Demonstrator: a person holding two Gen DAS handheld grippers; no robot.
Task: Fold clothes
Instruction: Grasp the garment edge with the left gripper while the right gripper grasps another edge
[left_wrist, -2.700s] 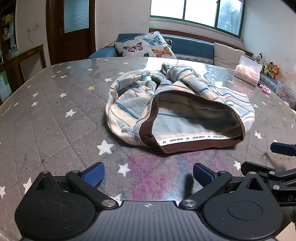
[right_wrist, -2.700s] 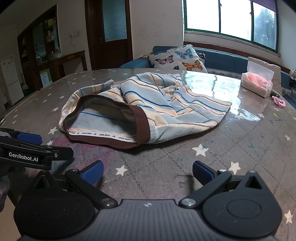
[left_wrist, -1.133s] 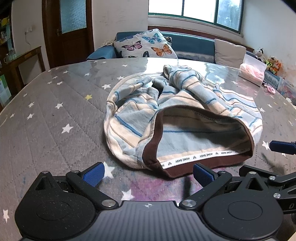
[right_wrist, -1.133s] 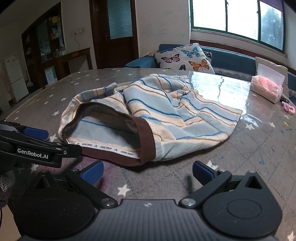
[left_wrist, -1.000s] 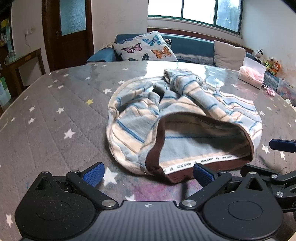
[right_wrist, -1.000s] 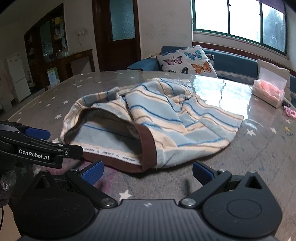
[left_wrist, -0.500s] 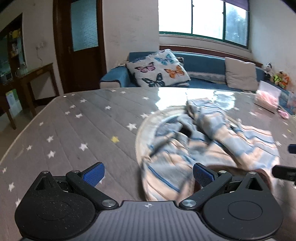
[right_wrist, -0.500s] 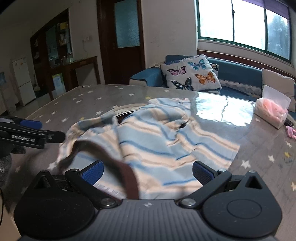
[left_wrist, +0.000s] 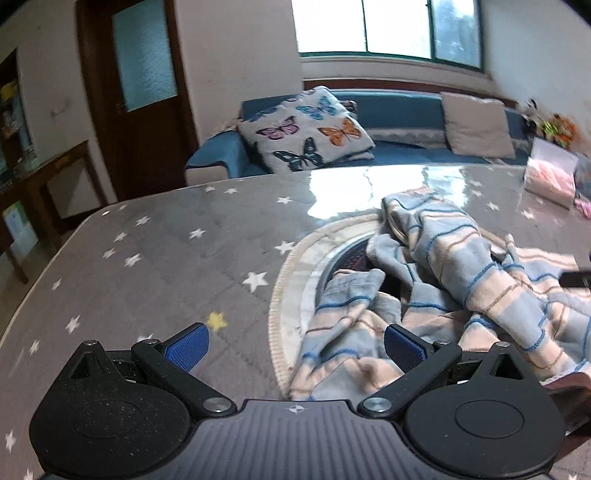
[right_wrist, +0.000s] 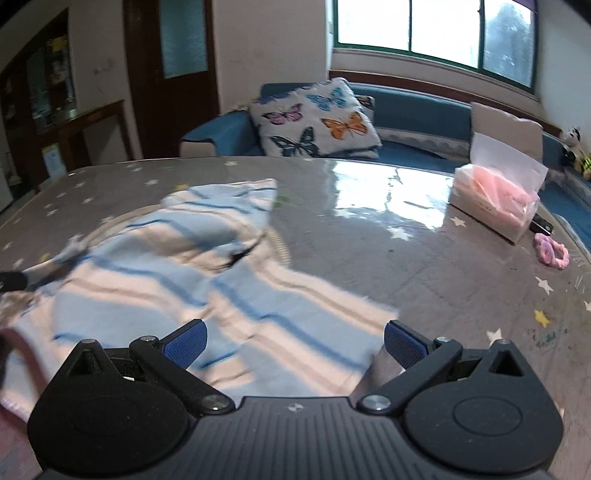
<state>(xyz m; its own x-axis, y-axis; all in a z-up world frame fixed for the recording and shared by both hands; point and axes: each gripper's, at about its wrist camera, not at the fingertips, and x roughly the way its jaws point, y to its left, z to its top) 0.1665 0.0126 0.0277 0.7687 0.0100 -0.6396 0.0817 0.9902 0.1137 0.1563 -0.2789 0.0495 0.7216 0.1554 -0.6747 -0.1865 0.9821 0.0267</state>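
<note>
Striped garment crumpled on the star-patterned counter, both grippers spread wide.

Left wrist view: the left gripper (left_wrist: 294, 341) is released, jaws apart, over the counter (left_wrist: 155, 266); the garment (left_wrist: 436, 295) lies bunched to its right, under the right fingertip. Right wrist view: the right gripper (right_wrist: 293, 339) is likewise released above the blurred garment (right_wrist: 177, 273); a tissue box (right_wrist: 496, 201) stands well apart.

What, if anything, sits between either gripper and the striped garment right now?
Nothing visible. The left gripper and right gripper are both open right over the striped garment; the tissue box sits off to the right.
</note>
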